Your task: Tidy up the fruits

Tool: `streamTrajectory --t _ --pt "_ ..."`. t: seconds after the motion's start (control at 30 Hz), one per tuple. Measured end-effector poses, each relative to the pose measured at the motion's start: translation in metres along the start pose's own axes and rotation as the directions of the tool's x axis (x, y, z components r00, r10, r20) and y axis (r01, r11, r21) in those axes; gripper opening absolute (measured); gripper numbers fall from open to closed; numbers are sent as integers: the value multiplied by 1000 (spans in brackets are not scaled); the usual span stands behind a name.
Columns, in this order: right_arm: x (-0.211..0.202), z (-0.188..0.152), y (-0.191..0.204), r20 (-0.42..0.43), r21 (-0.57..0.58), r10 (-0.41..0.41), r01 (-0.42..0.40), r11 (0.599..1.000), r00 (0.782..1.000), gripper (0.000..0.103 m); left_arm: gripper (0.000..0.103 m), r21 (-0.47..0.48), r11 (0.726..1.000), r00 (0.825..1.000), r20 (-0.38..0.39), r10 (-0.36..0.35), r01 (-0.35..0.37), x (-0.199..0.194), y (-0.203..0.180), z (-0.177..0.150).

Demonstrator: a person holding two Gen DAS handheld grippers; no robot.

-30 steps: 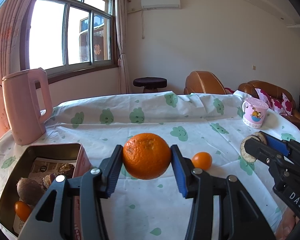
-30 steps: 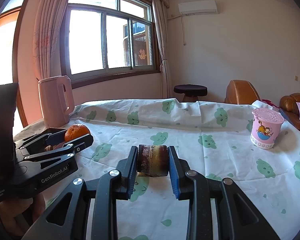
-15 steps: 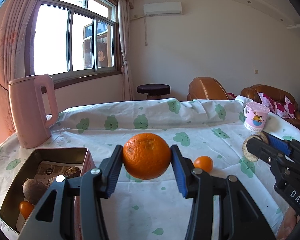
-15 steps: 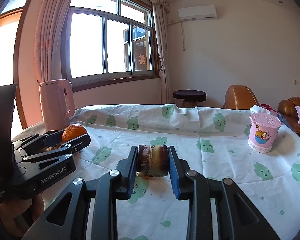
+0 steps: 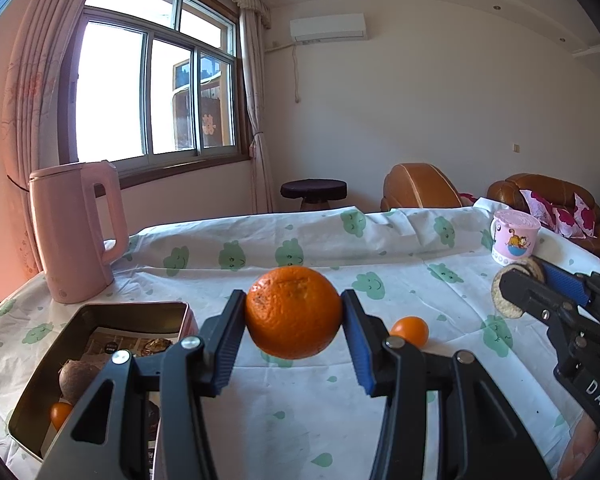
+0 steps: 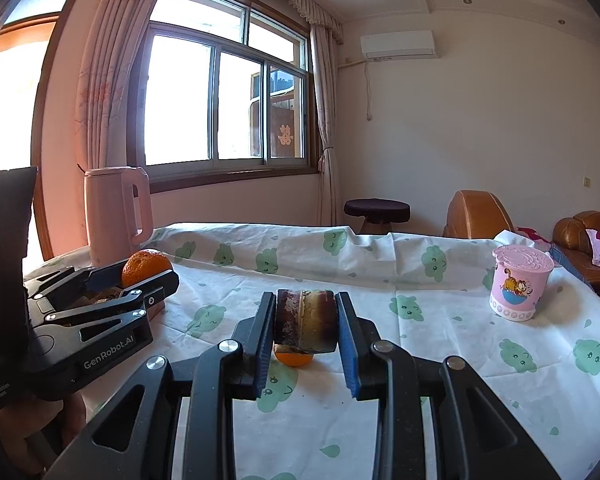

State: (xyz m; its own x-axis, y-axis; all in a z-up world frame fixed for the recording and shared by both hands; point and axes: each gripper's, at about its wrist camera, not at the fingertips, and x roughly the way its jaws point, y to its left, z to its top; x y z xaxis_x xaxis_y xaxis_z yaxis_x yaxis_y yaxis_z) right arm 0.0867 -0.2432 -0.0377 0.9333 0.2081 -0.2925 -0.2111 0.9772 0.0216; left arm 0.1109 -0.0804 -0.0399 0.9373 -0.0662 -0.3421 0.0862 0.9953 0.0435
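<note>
My left gripper [image 5: 294, 334] is shut on a large orange [image 5: 293, 312] and holds it above the table, just right of a metal tin [image 5: 44, 372]. The tin holds a brown round fruit [image 5: 76, 376], a small orange fruit [image 5: 60, 414] and other items on printed paper. A small orange [image 5: 410, 331] lies on the tablecloth behind the held orange. My right gripper [image 6: 306, 338] is shut on a brown sugarcane piece [image 6: 306, 326], held above the small orange [image 6: 294, 359]. Each gripper also shows in the other's view, the left [image 6: 150, 276] and the right [image 5: 516, 294].
A pink kettle [image 5: 74, 232] stands at the table's back left behind the tin. A pink cartoon cup [image 6: 520, 282] stands at the back right. The white tablecloth [image 5: 380, 264] with green prints covers the table. Brown armchairs and a stool stand beyond the far edge.
Both views have tilted up and pulled back slightly, so both grippers have risen a little. The orange and the sugarcane piece stay gripped.
</note>
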Motion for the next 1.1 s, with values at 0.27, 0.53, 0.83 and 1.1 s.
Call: streamTrajectory --t 0.27,0.53,0.83,1.1 --pt "-3 -1 0 10 -1 1 -1 1000 1000 31 50 7 1000 1000 18 10 -11 -7 0 -1" --pt "-5 -1 2 13 -9 14 -14 1000 1000 31 50 -16 1000 1000 17 3 -3 -19 8 -5" --pt "-3 -1 17 1 -34 53 -53 998 999 31 50 -51 999 1000 9 4 -3 -38 32 -13" --pt "4 1 57 -24 -65 161 -163 985 987 31 50 -101 994 999 -17 49 -51 -49 68 -18"
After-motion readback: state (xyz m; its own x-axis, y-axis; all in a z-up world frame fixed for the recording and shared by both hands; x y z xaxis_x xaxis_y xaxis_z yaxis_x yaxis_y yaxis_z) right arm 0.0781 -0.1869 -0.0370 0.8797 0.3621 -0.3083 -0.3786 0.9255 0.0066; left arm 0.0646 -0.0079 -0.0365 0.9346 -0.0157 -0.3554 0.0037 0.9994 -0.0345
